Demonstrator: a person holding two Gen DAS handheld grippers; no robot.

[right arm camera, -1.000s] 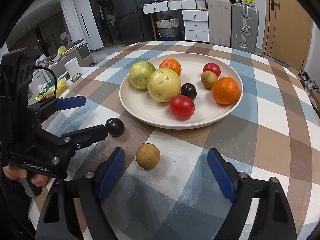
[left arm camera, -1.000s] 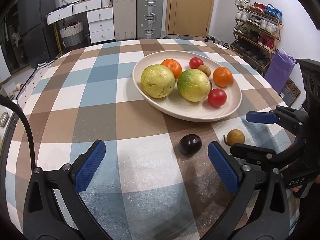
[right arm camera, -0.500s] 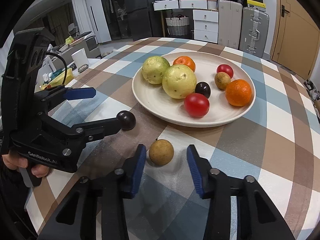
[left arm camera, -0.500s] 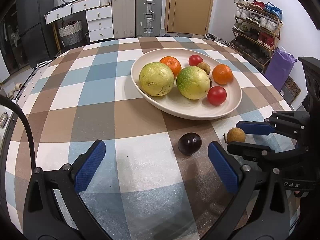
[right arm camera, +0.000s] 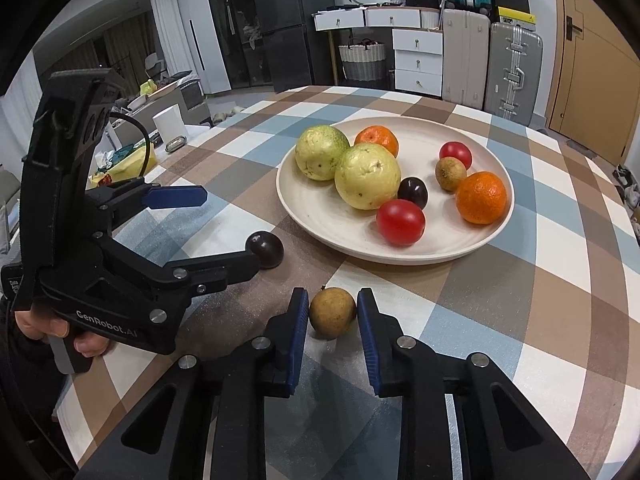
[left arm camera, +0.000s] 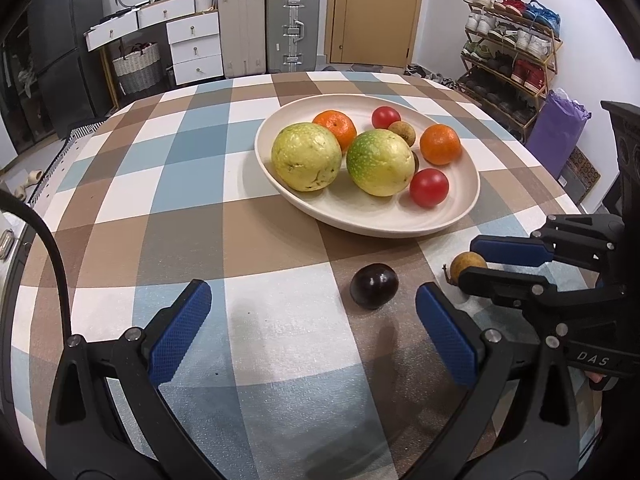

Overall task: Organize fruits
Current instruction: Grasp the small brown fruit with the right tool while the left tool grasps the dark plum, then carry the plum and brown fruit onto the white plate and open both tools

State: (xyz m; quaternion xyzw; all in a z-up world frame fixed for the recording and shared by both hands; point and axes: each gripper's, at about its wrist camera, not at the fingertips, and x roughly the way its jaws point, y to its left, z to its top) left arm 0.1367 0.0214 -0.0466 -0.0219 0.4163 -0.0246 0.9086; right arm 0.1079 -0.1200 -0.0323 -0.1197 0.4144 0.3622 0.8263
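Observation:
A small brown fruit [right arm camera: 332, 312] lies on the checked tablecloth between the two blue pads of my right gripper [right arm camera: 333, 316], whose jaws have closed onto its sides. It also shows in the left wrist view [left arm camera: 466, 264]. A dark plum [left arm camera: 374, 285] lies on the cloth just ahead of my left gripper [left arm camera: 308, 320], which is open and empty; the plum also shows in the right wrist view [right arm camera: 266, 249]. A cream plate [right arm camera: 320, 204] holds two green guavas, two oranges, two tomatoes, a plum and a brown fruit.
The round table's edge runs close behind the plate [left arm camera: 452, 224] and along the right. A white cup [right arm camera: 169, 123] and yellow bag stand off the table at the left. Suitcases [left arm camera: 294, 26], drawers and a shoe rack [left arm camera: 508, 60] lie beyond.
My right gripper has moved forward around the brown fruit and its jaws have closed from wide open onto it. The left gripper has stayed open near the dark plum.

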